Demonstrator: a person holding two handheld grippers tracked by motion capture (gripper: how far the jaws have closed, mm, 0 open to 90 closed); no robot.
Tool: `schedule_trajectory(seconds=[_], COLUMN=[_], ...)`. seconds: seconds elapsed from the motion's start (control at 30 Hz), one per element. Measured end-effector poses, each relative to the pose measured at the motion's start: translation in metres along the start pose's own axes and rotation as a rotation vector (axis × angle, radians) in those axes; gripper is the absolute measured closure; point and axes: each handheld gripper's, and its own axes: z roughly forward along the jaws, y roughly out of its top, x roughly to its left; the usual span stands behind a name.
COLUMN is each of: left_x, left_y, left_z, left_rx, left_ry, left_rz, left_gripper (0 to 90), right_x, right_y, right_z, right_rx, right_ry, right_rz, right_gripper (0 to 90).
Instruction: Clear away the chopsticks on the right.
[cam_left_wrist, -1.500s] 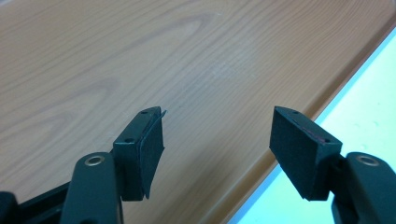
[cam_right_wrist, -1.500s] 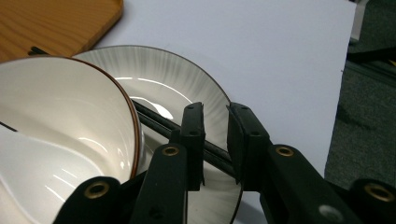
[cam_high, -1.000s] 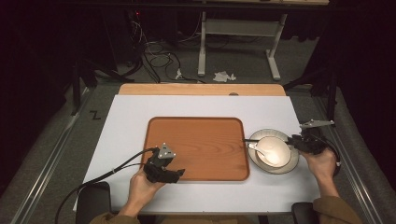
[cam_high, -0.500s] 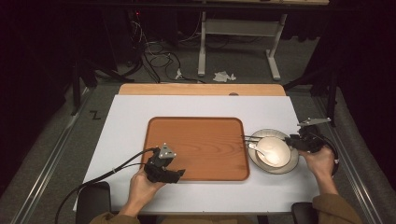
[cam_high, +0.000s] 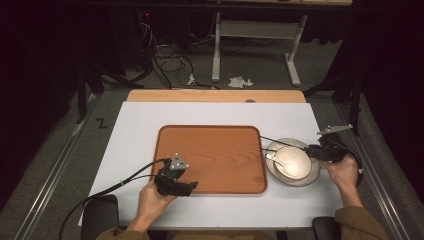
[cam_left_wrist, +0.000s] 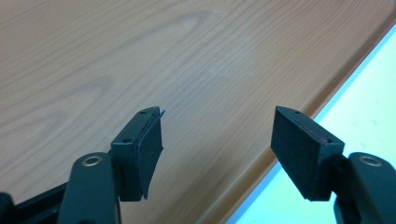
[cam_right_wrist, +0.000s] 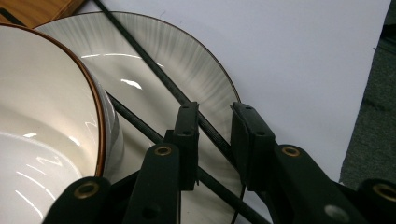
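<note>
Chopsticks (cam_right_wrist: 140, 49) lay across the plate (cam_right_wrist: 187, 51), long axis running left and slightly far from the right gripper (cam_right_wrist: 215, 112), whose jaws, just closing, straddled one stick unpinched.

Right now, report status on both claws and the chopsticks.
Left claw open over tray. Right claw just closing, astride one chopstick on plate, not gripping. Bowl close alongside.

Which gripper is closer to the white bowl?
The right. The right gripper is just beside the white bowl, over the plate rim, with black chopsticks between its jaws. The left gripper is far across, at the wooden tray's near edge.
</note>
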Motion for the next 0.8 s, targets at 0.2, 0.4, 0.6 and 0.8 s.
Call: schedule_trajectory(seconds=[0.2,0.4,0.6,0.8], left_x=[0.0001,0.0003,0.0001,-0.0001], left_y=[0.0001,0.0001,0.0000,-0.0001], left_z=[-0.0012,0.0001,0.0009,0.0008], left_rx=[-0.004,0.001,0.004,0.005], left_ry=[0.004,0.002,0.002,0.001], left_rz=[0.001,0.000,-0.002,-0.002], left_gripper=[33.6,33.5,33.4,33.3], right_x=[0.0001,-0.0009,-0.0007,0.0018], right_y=[-0.0008,-0.0022,-0.0030,-0.0019], right_z=[0.0016,0.0017,0.0021,-0.0018], right_rx=[0.018,0.013,0.006,-0.010], right_ry=[0.001,0.003,0.000,-0.005], right_rz=[-0.011,-0.006,-0.013,-0.024], right_gripper=[78.4,83.0,85.7,86.4])
